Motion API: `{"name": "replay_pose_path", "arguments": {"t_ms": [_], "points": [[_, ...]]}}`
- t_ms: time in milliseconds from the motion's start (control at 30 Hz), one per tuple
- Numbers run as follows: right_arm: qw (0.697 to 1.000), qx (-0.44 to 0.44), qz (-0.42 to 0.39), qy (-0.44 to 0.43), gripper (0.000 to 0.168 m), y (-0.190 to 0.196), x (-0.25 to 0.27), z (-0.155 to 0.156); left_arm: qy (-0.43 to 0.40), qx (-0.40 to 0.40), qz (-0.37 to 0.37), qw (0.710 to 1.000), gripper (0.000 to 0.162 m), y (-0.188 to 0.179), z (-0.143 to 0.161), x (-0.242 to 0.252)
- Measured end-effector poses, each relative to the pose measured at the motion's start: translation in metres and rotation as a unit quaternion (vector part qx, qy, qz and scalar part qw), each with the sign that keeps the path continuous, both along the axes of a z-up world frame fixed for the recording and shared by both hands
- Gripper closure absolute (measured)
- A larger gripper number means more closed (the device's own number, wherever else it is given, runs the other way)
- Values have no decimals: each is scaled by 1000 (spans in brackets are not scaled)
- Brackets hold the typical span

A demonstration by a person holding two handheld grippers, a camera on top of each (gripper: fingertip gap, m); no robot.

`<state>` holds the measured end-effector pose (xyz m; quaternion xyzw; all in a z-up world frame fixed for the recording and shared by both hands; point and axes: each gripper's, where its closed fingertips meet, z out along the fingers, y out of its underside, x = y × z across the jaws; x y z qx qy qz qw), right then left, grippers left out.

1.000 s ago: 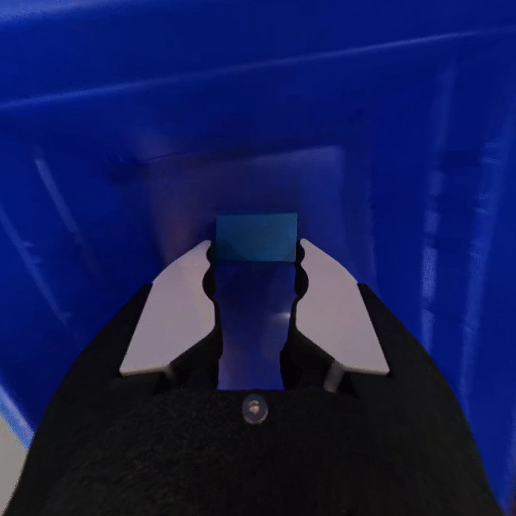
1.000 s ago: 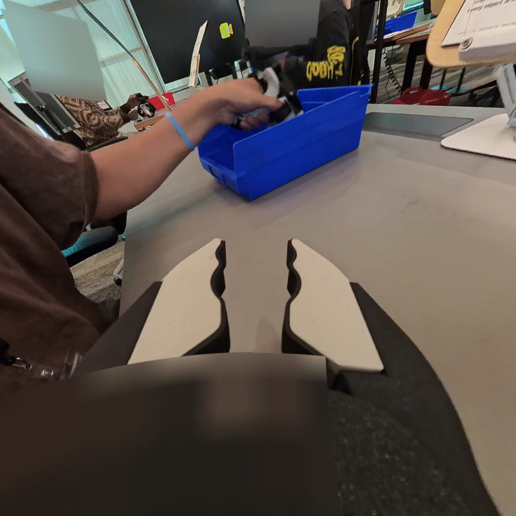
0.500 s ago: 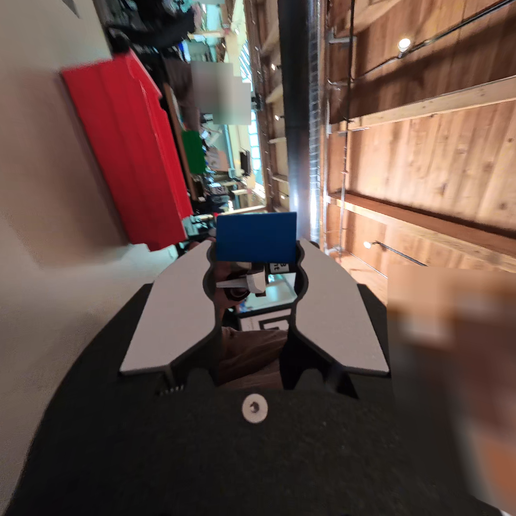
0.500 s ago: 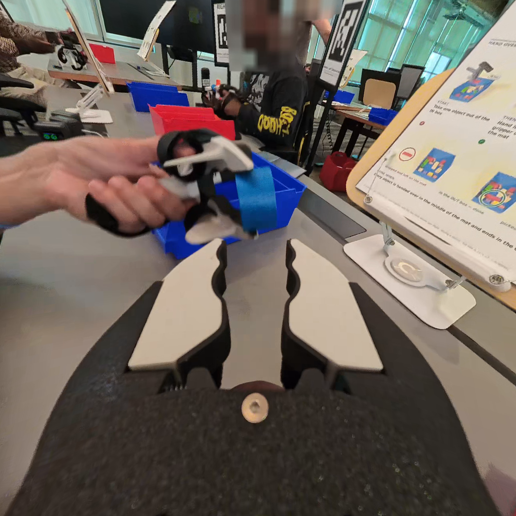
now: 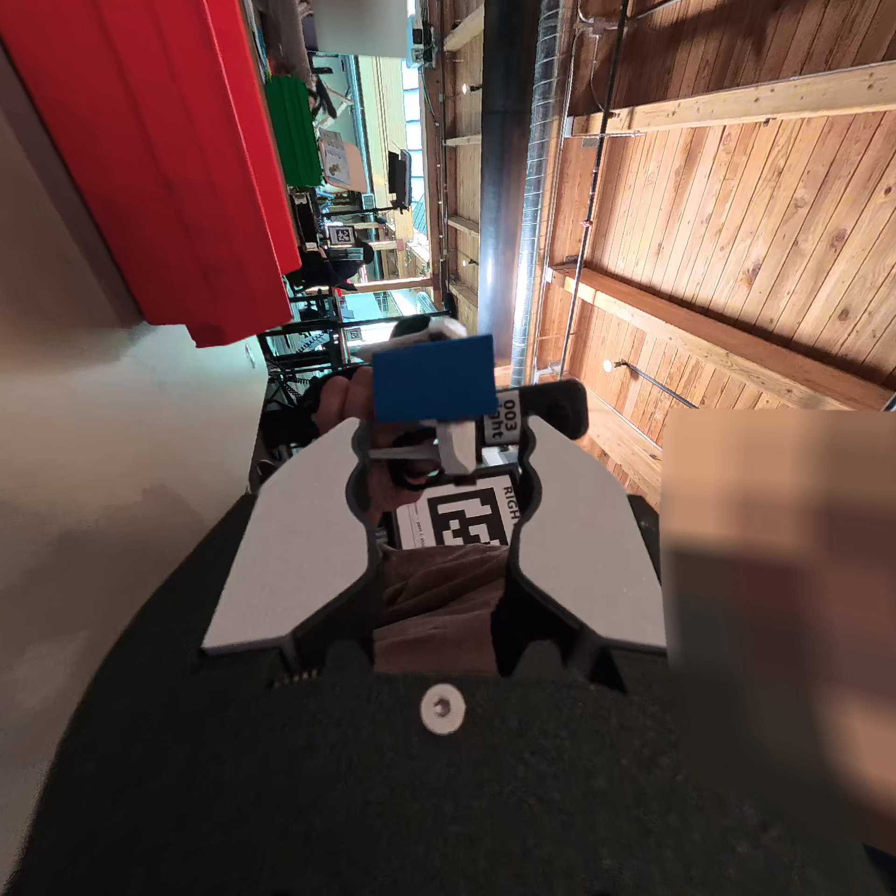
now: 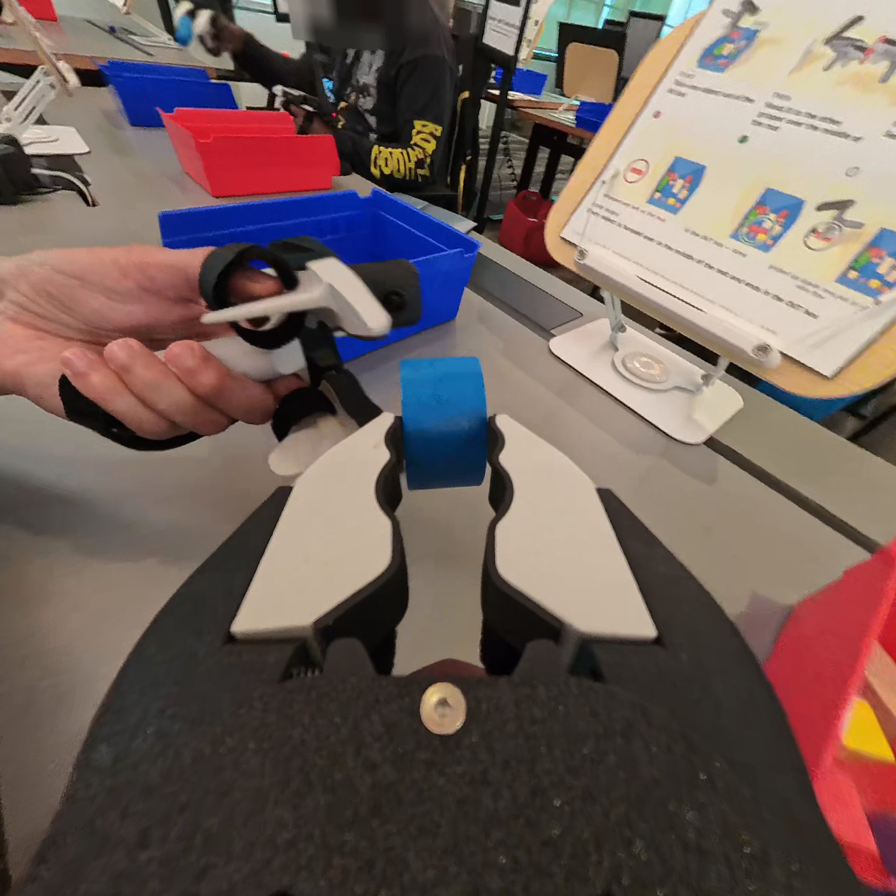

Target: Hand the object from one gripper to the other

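Right gripper (image 6: 443, 436): the fingers (image 6: 339, 523) are sitting closed against the two flat sides of the blue object (image 6: 443, 422), gripping it near the tips. The object is looking like a short, wide cylinder or roll, matte, uniformly saturated blue, curved face toward the camera and standing on edge between the pads, held above the grey table (image 6: 145, 509).

Left gripper (image 5: 439, 426): its fingers (image 5: 300, 538) are standing spread wider than the object; the blue object (image 5: 434, 378) is appearing just beyond the tips as a plain blue rectangle, tilted slightly, with a clear gap on the right side. Contact on the left side cannot be told. In the right wrist view the left gripper (image 6: 315, 388) is lying left of the object, held in a hand (image 6: 121, 339).

Farther out: a blue bin (image 6: 426, 242) is sitting on the table beyond the hand, a red bin (image 6: 252, 155) farther back, and an instruction board on a white stand (image 6: 654, 383) at far right.
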<state>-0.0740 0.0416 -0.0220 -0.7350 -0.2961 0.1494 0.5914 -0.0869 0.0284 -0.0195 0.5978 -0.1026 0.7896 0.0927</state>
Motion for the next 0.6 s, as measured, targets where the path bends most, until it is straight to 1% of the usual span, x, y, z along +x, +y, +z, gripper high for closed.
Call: {"name": "replay_pose_path", "arguments": {"t_ms": [67,133,200,267,333,400,467,600], "points": [[999,-8,-34,8,136,-10,31,7,8,28,10,1000,99,-9,-5,-9],[995,-25,-91,-9,136,-17,84,11,9,58,9,998,102,-22,-10,-21],[984,-93,-148,-38,136,-23,146,3,14,79,0,997,104,-36,-16,-31],[964,-183,-175,-76,136,-30,201,-18,25,90,1,996,106,-44,-23,-38],[942,-276,-147,-123,136,-38,233,-45,36,87,12,996,107,-46,-30,-42],[921,-328,-112,-176,136,-36,252,-65,32,77,23,996,108,-45,-31,-44],[896,-389,-66,-203,136,-34,255,-81,34,76,31,996,109,-42,-33,-45],[823,-496,18,-275,135,-36,253,-110,37,96,38,994,110,-42,-31,-47]]}}
